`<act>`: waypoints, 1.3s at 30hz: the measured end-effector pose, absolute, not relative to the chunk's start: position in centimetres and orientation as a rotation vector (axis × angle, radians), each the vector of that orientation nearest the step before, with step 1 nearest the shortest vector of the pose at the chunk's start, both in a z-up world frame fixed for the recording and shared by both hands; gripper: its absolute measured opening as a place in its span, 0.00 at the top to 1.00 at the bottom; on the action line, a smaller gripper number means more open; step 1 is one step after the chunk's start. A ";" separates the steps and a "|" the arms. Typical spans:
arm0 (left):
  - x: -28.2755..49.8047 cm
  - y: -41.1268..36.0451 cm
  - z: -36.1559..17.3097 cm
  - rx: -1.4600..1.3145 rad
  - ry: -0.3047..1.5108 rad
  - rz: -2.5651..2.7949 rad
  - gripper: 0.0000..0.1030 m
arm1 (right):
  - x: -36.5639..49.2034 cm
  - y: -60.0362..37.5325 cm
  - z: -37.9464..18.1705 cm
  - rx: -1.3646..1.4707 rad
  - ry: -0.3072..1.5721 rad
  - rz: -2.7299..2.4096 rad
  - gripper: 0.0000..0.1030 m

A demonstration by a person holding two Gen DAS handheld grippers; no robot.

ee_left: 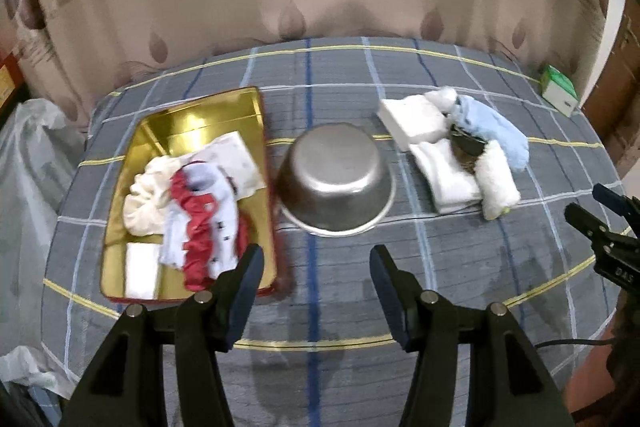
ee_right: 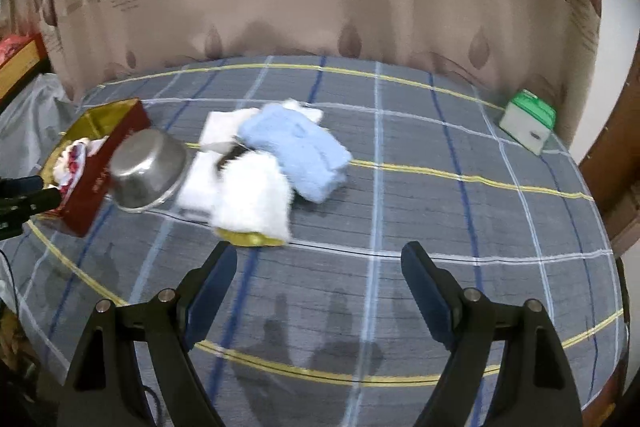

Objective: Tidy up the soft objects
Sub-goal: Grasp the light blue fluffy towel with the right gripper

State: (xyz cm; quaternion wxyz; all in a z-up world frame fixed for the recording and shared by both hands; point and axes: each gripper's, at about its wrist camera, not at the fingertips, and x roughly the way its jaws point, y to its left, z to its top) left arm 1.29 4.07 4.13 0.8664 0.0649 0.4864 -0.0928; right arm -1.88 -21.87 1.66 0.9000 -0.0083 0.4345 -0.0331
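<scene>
Approx. half done: red/white cloths in gold tin point(ee_left: 200, 115), left of frame; blue towel point(ee_right: 296, 147) + white ones still on bed, center. Both hand-held grippers point(ee_left: 316, 267) point(ee_right: 318, 267) apart, empty.

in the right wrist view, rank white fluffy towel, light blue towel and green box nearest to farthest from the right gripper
1. white fluffy towel, just ahead, left of the right gripper
2. light blue towel, behind the white one
3. green box, far right by the curtain
</scene>
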 end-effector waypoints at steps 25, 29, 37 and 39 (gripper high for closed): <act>3.6 -0.6 1.6 0.198 1.103 -0.230 0.45 | 12.9 -23.2 -3.5 -0.012 1.031 0.288 0.34; 3.7 -1.2 1.2 0.206 1.108 -0.240 0.45 | 11.8 -23.4 -3.6 0.054 1.016 0.297 0.55; 3.1 -1.8 0.8 0.222 1.103 -0.253 0.45 | 8.7 -24.7 -1.8 0.060 0.932 0.199 0.70; 3.0 -2.0 0.8 0.215 1.104 -0.261 0.45 | 7.8 -25.7 -1.3 0.082 0.922 0.168 0.70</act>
